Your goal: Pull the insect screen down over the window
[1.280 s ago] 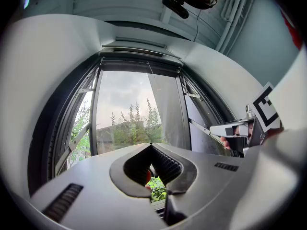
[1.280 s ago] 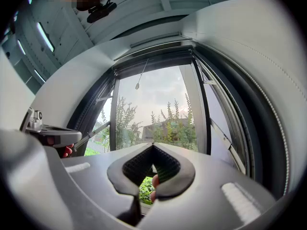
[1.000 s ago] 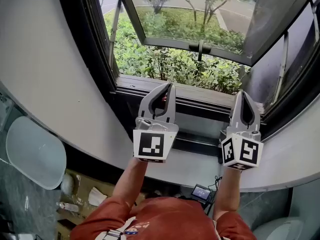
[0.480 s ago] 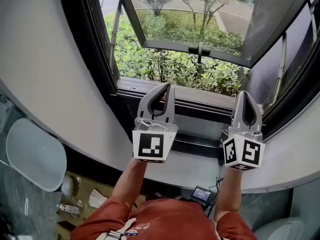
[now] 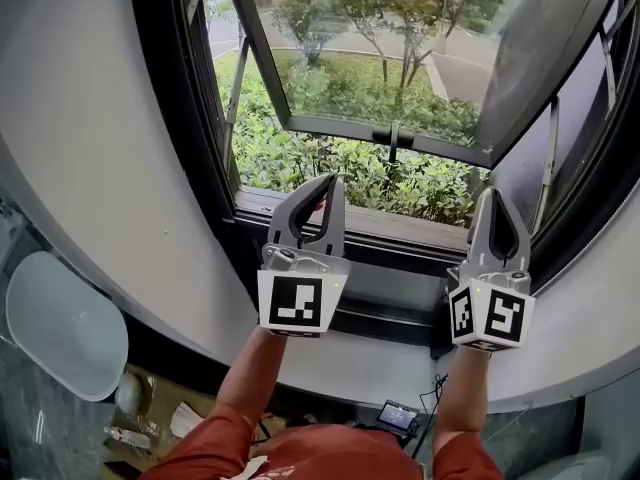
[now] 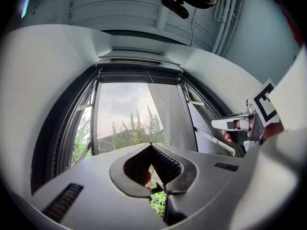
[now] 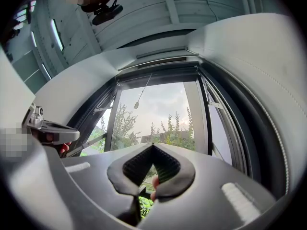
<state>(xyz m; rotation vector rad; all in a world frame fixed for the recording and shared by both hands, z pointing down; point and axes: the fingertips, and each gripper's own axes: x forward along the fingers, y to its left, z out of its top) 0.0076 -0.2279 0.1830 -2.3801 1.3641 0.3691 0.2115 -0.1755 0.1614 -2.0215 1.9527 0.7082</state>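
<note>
Head view is showing both grippers raised just inside the lower edge of the window (image 5: 195,108). The left gripper (image 5: 333,180) is pointing up in front of the left half of the sill (image 5: 265,204). Its jaws are clenched tip to tip with nothing between them. Left gripper view is showing the same thing, the ribbed pads meeting at a point with only sky and trees behind them. The right gripper (image 5: 492,195) is hovering toward the window's lower right corner, apart from the left one. Its jaws are likewise pressed together and empty. Whether either tip is touching the sill I cannot tell.

The glass sash (image 5: 400,58) is standing swung outward from the window, with its handle (image 5: 392,136) sitting on the lower rail. Green shrubs (image 5: 330,173) are growing outside, below the window.

The insect screen (image 7: 158,66) is sitting at the very top of the window, apparently gathered into the dark bar across the head of the frame. Sky and trees are showing through the opening beneath it. A thin cord (image 7: 143,92) is hanging from that bar near the window's upper left side and ending in a small toggle, well apart from both grippers.
</note>
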